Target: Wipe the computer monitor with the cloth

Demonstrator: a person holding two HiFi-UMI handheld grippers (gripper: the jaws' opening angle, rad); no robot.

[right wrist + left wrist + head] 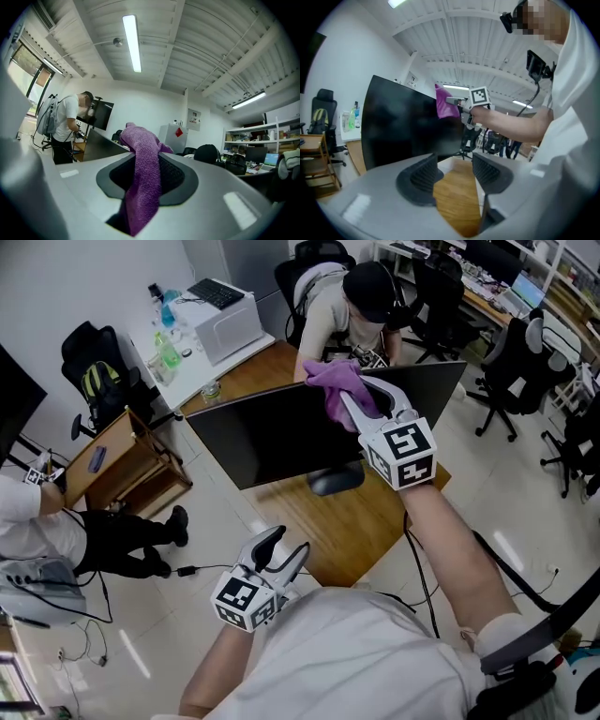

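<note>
Two claws are mine, and only the right one (362, 392) is working. Its jaws are clenched on a purple cloth (337, 381). In the right gripper view the fabric runs up through the gap between the jaw pads as a thick fold, and a loose bunch spills over past the tips. That bunch sits at the top edge of the black monitor (272, 432), toward its right end. From the left gripper view the cloth looks pressed against the upper corner of the dark screen, though I cannot tell how firmly.

The monitor stands on a wooden desk (314, 535), with its screen facing me and leaning back a little. Its dark foot shows just below the lower edge.

My left claw (286, 545) hangs low and near my body, well apart from the monitor, over the near left corner of the desk. Its jaws are spread wide and grip nothing, and only the desk's wood shows between the ribbed pads.

Beyond the monitor, on the far side, a person in a dark cap (367, 292) bends over the desk.
</note>
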